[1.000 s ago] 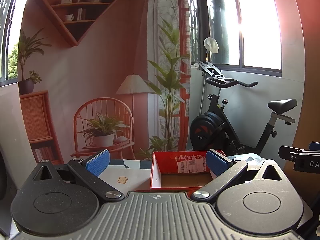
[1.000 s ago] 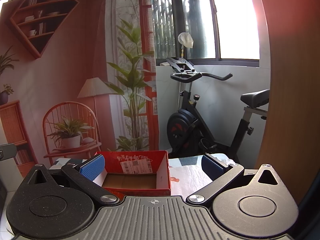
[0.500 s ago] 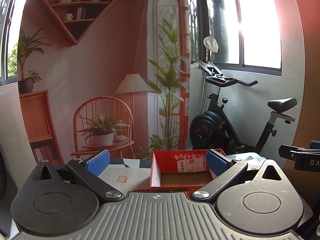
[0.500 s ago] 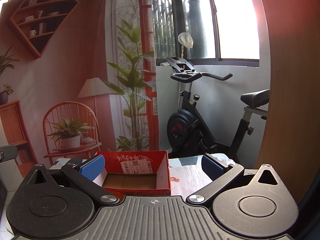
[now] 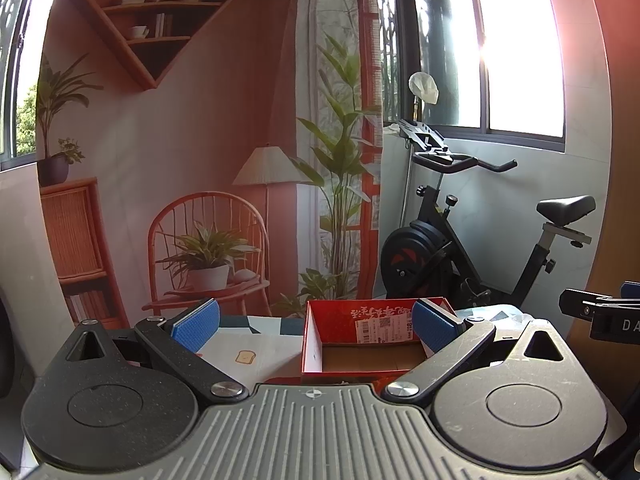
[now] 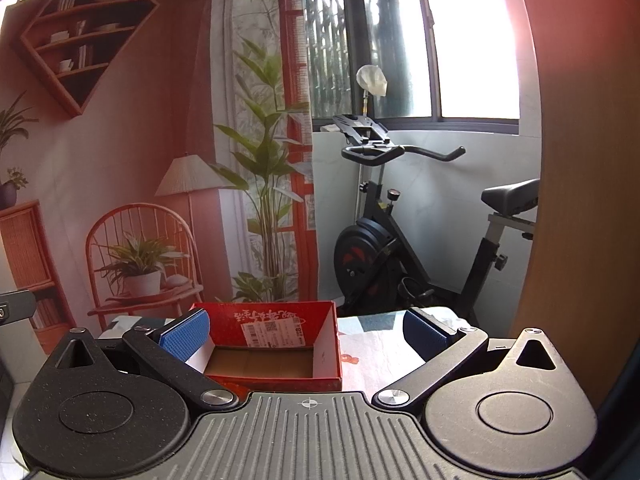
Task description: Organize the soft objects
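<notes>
Waiting at the start of the job, both grippers hang level above a table with their fingers spread wide and nothing between them. Nearest in the left wrist view, the left gripper [image 5: 316, 322] shows its two blue pads apart; nearest in the right wrist view, the right gripper [image 6: 306, 330] stands the same way, empty. Just beyond the fingertips sits an open red box [image 5: 374, 340], also seen from the other side [image 6: 272, 342], on a patterned tablecloth [image 5: 244, 340]. The box has a bare cardboard floor and a white shipping label on its inner back wall. No soft object appears in either view, so where they lie cannot be told; the box is presumably where they should go. By my judgement no pickup has begun, and the next move calls for tilting a gripper down or aside to find a soft item. Farther back stands an exercise bike [image 5: 460, 240] under a bright window, beside a printed wall backdrop [image 5: 180, 140]. Compared with a second ago, nothing has shifted: both grippers stay still and open.
</notes>
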`<move>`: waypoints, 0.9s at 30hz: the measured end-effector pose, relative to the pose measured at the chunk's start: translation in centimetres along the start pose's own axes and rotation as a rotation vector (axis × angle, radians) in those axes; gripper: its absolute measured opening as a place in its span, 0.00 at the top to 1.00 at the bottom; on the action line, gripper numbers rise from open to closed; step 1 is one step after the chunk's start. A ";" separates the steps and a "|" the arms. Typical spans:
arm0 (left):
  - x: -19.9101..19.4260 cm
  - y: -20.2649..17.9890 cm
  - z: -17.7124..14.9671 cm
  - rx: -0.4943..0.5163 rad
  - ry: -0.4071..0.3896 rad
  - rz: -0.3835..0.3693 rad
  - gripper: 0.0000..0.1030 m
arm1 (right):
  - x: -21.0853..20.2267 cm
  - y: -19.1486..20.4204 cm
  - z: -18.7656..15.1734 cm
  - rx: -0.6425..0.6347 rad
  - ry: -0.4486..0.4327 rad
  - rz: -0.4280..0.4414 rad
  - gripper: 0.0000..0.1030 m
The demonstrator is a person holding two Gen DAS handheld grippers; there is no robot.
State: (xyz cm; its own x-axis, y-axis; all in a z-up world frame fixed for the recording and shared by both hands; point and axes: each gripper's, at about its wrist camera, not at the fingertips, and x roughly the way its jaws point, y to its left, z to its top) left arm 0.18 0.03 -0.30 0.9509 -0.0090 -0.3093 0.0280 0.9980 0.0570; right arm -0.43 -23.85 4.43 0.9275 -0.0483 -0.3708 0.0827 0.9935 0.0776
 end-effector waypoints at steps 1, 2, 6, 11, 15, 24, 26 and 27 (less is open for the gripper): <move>0.0 0.0 0.0 0.000 0.001 0.000 0.00 | 0.0 0.0 0.0 0.000 0.000 0.000 0.00; 0.0 0.0 0.0 0.000 0.001 -0.001 0.00 | 0.0 0.0 0.0 0.000 0.000 0.000 0.00; 0.0 0.0 0.0 0.000 0.001 0.000 0.00 | 0.0 0.0 0.0 0.001 0.000 0.000 0.00; 0.1 -0.1 0.1 -0.002 0.001 0.001 0.00 | -0.1 0.0 0.1 -0.001 -0.002 -0.001 0.00; 0.2 -0.1 0.1 0.000 0.002 -0.008 0.00 | -0.1 -0.1 -0.1 0.002 -0.004 -0.007 0.00; 0.1 0.1 0.1 0.004 0.002 -0.008 0.00 | -0.1 -0.3 0.1 0.007 -0.011 -0.007 0.00; 0.1 0.1 0.1 0.002 0.002 -0.007 0.00 | -0.3 0.0 0.1 0.009 -0.013 -0.005 0.00; 0.1 0.1 0.1 0.000 0.001 -0.006 0.00 | -0.3 -0.1 0.2 0.009 -0.013 -0.004 0.00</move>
State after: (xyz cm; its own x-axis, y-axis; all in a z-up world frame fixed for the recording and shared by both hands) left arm 0.29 0.16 -0.17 0.9504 -0.0150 -0.3108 0.0338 0.9979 0.0553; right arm -0.70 -23.91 4.69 0.9316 -0.0537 -0.3595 0.0899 0.9923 0.0846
